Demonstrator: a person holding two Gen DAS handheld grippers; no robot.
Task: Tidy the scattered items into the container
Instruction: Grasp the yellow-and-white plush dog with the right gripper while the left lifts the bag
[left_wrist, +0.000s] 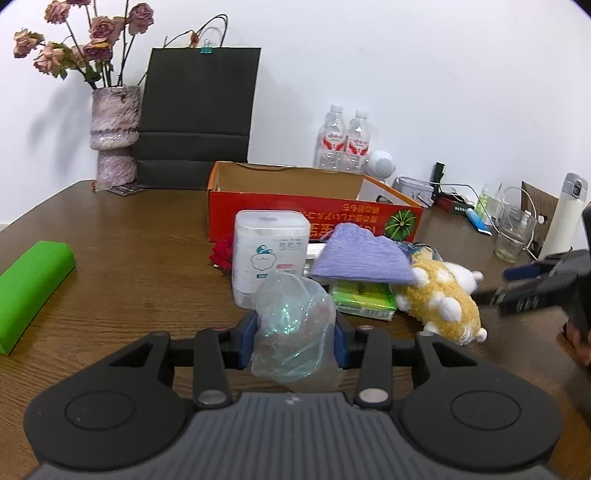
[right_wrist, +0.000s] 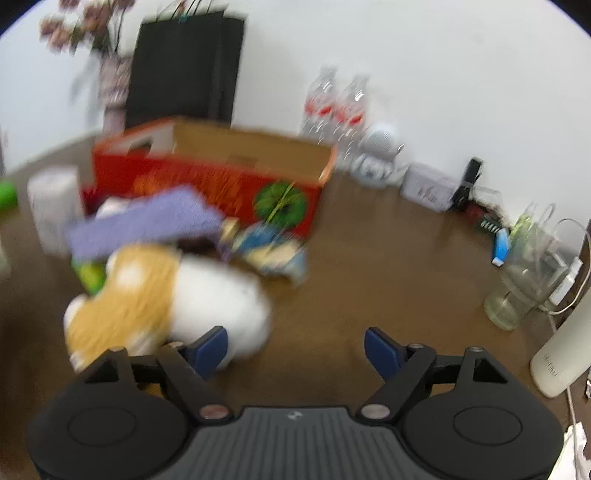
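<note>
While clamped upright, crumpled plastic cup (left_wrist: 295, 328) leans left.

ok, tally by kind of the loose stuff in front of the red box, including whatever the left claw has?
Clear plastic bag, in the left claw: 1
White wipes tub: 1
Purple cloth: 1
Green tissue pack: 1
Plush toy: 1
Red flower: 1
Blue packet: 1
Total: 7
</note>
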